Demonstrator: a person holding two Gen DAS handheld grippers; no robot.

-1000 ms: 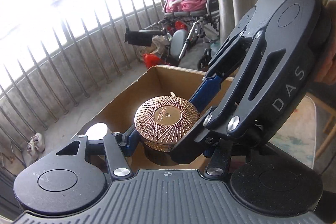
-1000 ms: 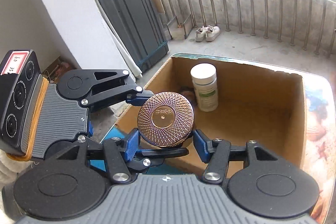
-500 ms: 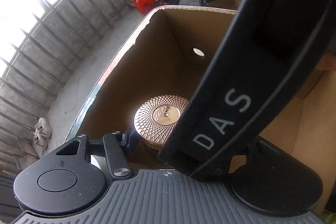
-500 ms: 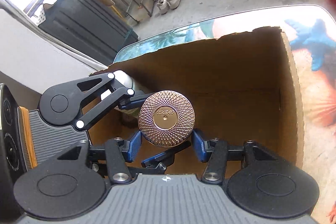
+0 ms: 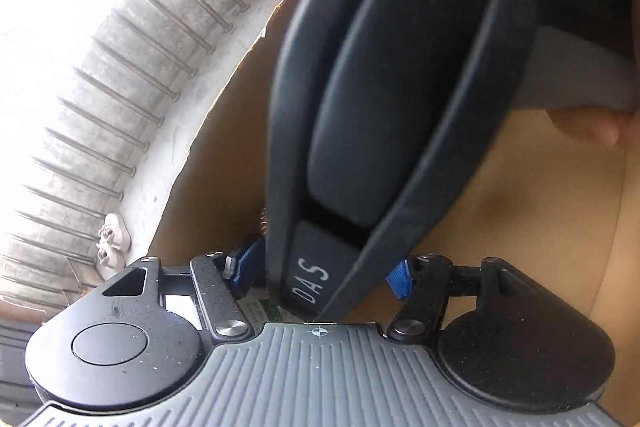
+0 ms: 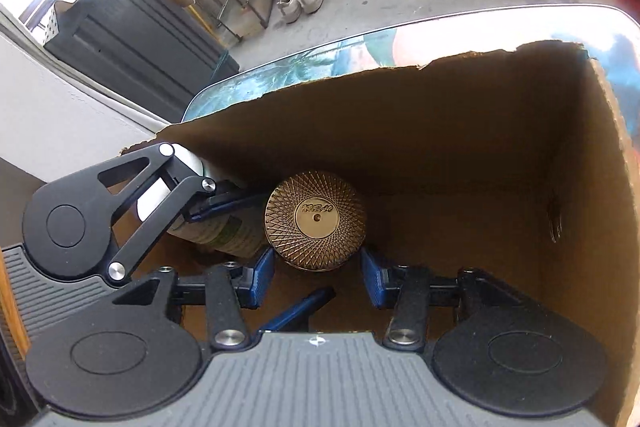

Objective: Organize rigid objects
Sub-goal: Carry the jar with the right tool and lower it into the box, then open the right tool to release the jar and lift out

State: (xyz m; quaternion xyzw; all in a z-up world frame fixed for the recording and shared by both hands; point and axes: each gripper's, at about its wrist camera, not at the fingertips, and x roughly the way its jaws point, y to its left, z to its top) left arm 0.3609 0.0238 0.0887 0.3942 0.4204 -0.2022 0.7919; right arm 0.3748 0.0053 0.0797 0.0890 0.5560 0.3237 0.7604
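We see the round tin (image 6: 315,219) inside the cardboard box (image 6: 440,131), with the white-capped bottle (image 6: 224,231) touching its left side.

A round bronze jar (image 6: 315,219) with a lattice-patterned lid sits inside the cardboard box (image 6: 460,155). Beside it, touching, lies a white-capped bottle (image 6: 218,231), tilted.

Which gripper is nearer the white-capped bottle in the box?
Left. The left gripper has one finger crossing right over the white-capped bottle. The right gripper sits to the bottle's side, its open fingers facing the gold-lidded jar.
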